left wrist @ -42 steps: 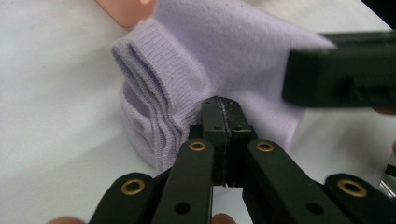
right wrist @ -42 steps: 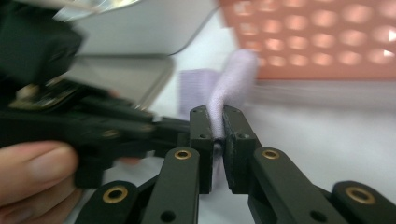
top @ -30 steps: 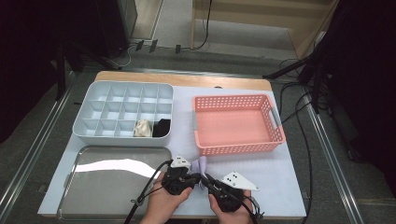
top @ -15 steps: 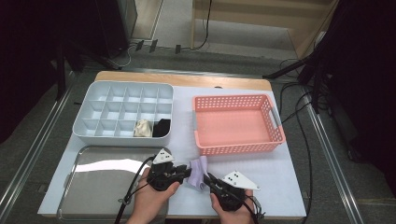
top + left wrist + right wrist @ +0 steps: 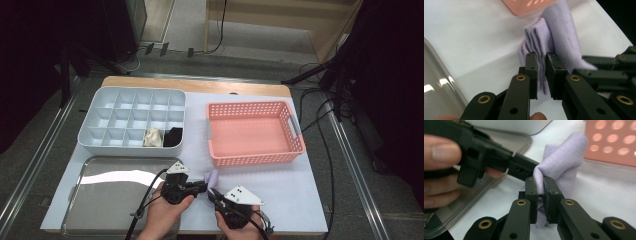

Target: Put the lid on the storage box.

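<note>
Currently both grippers are on one lilac sock (image 5: 212, 178), at the front of the worktop (image 5: 300, 200), between the steel tray (image 5: 100, 200) and the pink basket (image 5: 255, 131).

Left gripper (image 5: 541, 72): fingers narrow, pinching the folded cuff end; several ribbed layers stacked between the pads. Its fingers have just been closing back onto that stack.
Right gripper (image 5: 539, 195): fingers narrow too, clamped on a bunched fold of the same sock, the rest puffing up above them.

State of work, as I read it:
- Sock is mid-fold or mid-roll, lifted slightly off the worktop between the two grippers. Not yet a tidy bundle.
- Compartment organiser (image 5: 132, 120) has two cells filled in its front row: a cream bundle (image 5: 153, 137) and a black one (image 5: 173, 136), side by side. All other cells look bare.
- Basket looks bare, tray too.

Left to do, my guess: finish compacting the sock, then drop it in a free cell, likely next to the cream one. So roughly two done, third in hand.
</note>
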